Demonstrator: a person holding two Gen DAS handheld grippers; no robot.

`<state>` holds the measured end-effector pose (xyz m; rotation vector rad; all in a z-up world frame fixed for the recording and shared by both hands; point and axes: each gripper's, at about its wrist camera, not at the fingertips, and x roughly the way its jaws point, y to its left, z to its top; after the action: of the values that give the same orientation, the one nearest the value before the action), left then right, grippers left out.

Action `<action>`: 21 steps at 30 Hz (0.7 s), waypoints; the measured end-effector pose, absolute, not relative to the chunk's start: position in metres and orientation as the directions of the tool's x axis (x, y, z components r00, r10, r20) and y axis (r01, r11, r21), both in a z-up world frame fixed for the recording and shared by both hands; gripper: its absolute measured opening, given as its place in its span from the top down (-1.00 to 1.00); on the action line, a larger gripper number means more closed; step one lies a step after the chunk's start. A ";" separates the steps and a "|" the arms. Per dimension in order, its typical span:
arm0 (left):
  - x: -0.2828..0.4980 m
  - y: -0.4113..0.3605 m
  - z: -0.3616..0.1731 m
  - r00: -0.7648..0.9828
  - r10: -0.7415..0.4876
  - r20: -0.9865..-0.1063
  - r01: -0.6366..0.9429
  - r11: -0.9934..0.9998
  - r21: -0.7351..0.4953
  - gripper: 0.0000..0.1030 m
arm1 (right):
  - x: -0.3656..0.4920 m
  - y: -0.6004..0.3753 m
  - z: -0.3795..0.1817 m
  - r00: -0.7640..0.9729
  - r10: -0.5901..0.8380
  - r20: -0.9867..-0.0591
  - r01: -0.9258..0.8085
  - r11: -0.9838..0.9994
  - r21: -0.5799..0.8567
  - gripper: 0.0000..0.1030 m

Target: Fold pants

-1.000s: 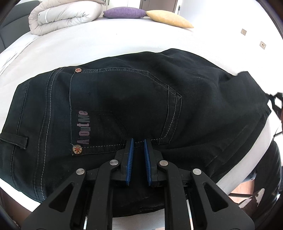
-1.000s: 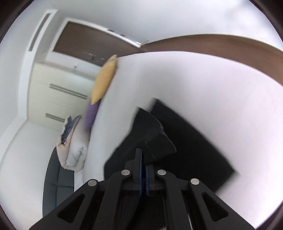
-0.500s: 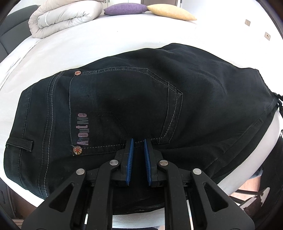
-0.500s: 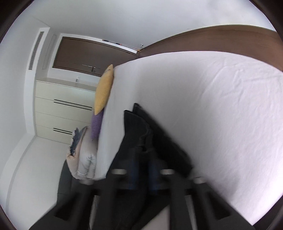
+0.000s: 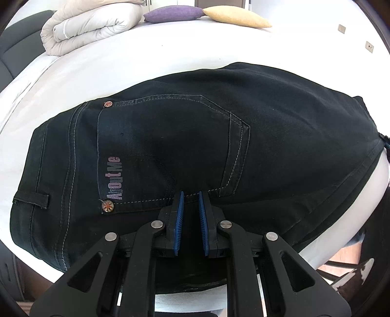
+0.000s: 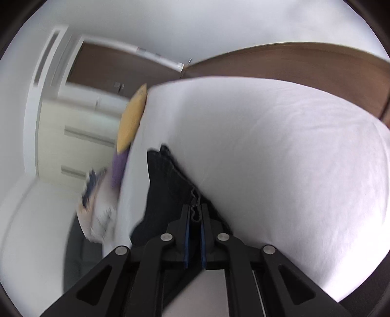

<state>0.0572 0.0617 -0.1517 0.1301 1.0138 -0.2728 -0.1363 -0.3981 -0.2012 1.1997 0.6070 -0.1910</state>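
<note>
2 views cover the scene, and each hides part of it. In the left wrist view the near hem of the black pants [image 5: 219, 136] drops behind the left tool [image 5: 189, 195], so the point where the cloth enters that tool is not visible; its 2 blue pads [image 5: 180, 209] stand close together with dark cloth between them, gripping the near edge of the pants. The right end of the garment runs to the frame edge, where a dark object touching it is cut off and cannot be identified.

The right wrist view is motion-blurred on its left side; cabinet and bedding detail there is hard to make out. It does show sharply the right tool [image 6: 194, 207], its jaws nearly together and closing on a crinkled edge of the pants [image 6: 165, 185], which stands pinched between the pads.

Only the left wrist view shows the seat of the pants spread flat on the white bed [image 5: 121, 61]: back pocket with pale stitching, 2 rivets, a belt loop. It also shows the rolled duvet [image 5: 92, 24], the purple cushion [image 5: 173, 13] and the yellow cushion [image 5: 236, 15] at the far end of the bed, the 2 cushions touching. Only the right wrist view shows the brown headboard [image 6: 292, 61] and the pale drawer unit [image 6: 82, 136].
</note>
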 end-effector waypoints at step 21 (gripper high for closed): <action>0.047 0.080 -0.150 0.513 -0.183 -0.839 0.272 0.961 -0.043 0.76 | 0.011 -0.429 -0.147 0.674 0.279 -0.684 0.206 0.818 0.537 0.03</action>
<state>0.0468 0.0799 -0.1498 0.0984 0.9959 -0.2741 0.0113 -0.4291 -0.1473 0.6312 0.8450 0.0442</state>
